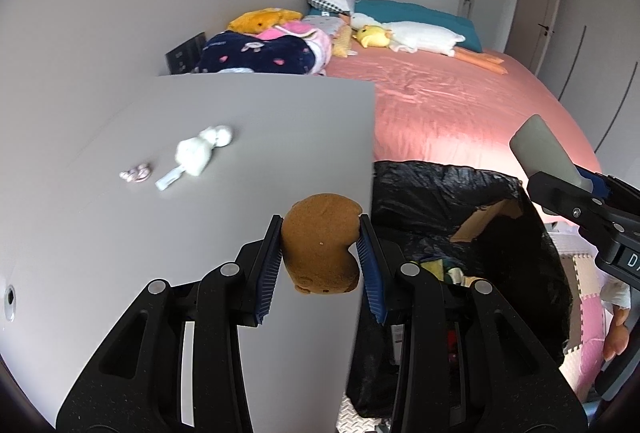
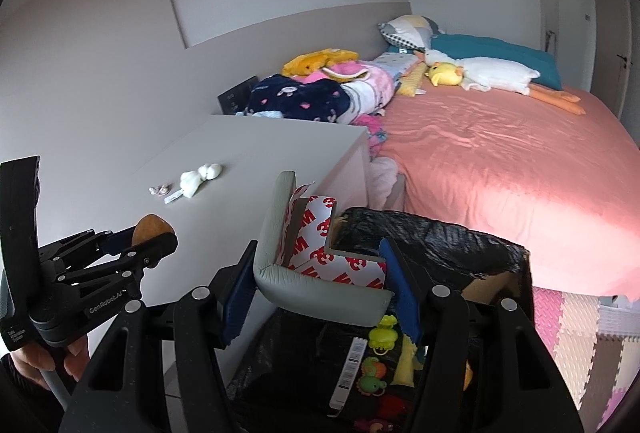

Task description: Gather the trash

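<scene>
My left gripper (image 1: 320, 233) is shut on a brown piece of bread (image 1: 320, 245), held over the right edge of the grey tabletop (image 1: 240, 121). My right gripper (image 2: 320, 257) is shut on a grey foam corner guard (image 2: 320, 293) with red-and-white 3M tape backing, above a box lined with a black trash bag (image 2: 440, 237). Toys and wrappers lie inside the bag. White crumpled tissue (image 1: 202, 149), a small white strip (image 1: 170, 181) and a tiny pinkish wrapper (image 1: 136, 173) lie on the tabletop. In the right wrist view the left gripper (image 2: 154, 229) with the bread shows at the left.
A bed with a pink sheet (image 1: 460, 105) stands behind the trash bag (image 1: 440, 193), with pillows, plush toys and folded blankets (image 1: 260, 49) at its head. Foam floor mats (image 2: 580, 333) lie at the right. A person's hand (image 2: 60, 357) grips the left gripper's handle.
</scene>
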Motion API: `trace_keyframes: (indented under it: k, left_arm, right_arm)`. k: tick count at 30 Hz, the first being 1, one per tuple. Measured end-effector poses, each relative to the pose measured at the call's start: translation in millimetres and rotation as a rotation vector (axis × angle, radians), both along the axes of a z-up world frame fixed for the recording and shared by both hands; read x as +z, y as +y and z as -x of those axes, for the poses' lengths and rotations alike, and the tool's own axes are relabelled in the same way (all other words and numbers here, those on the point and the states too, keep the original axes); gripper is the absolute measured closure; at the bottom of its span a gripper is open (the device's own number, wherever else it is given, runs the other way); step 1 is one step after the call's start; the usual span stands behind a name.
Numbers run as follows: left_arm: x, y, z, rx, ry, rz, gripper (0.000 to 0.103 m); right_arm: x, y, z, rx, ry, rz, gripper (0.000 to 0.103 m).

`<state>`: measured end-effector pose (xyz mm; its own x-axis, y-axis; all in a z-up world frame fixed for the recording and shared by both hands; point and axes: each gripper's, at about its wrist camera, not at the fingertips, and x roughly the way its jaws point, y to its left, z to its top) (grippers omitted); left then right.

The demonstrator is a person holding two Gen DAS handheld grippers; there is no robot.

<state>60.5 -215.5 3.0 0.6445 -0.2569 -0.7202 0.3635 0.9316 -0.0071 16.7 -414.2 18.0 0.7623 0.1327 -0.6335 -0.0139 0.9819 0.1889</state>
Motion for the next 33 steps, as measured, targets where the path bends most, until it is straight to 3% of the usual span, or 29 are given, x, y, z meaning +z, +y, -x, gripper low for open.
trace_keyframes:
  k: [13,23,24,25,26,28,33]
  left_arm:
    - [-1.3,-47.1,1.7,-0.104,0.009,-0.010,0.067]
    - [-3.9,-82.7,14.3,-0.238,0.027,0.002,0.065]
    - [-3.4,-85.0,14.9,-0.255,0.033,0.003,0.045]
    - [-3.7,-86.7,16.8,-0.265,0.032,-0.001,0.010]
    - [-3.5,-87.5,20.4,-0.255,0.002,-0.015,0.006]
    - [-2.8,-89.0,26.0,-0.253,-0.053,-0.051,0.006]
    - [-6.1,-86.4,21.6,-0.243,-0.017,-0.044,0.006]
  right_arm:
    - [-1.9,-47.8,17.7,-0.107,0.004,-0.006,0.042]
    - [-3.2,-79.5,28.2,-0.194,0.006,-0.018,0.042]
    - [-3.0,-82.2,29.0,-0.210,0.005,-0.017,0.036]
    - [-2.6,-85.1,30.0,-0.231,0.003,-0.017,0.017]
    - [-1.6,-88.7,32.4,-0.263,-0.010,-0.012,0.011]
    - [-0.6,-93.4,35.5,-0.288,-0.028,-0.016,0.009]
    - [-0.5,-102.7,37.0,-0.302,-0.034,-0.046,0.009]
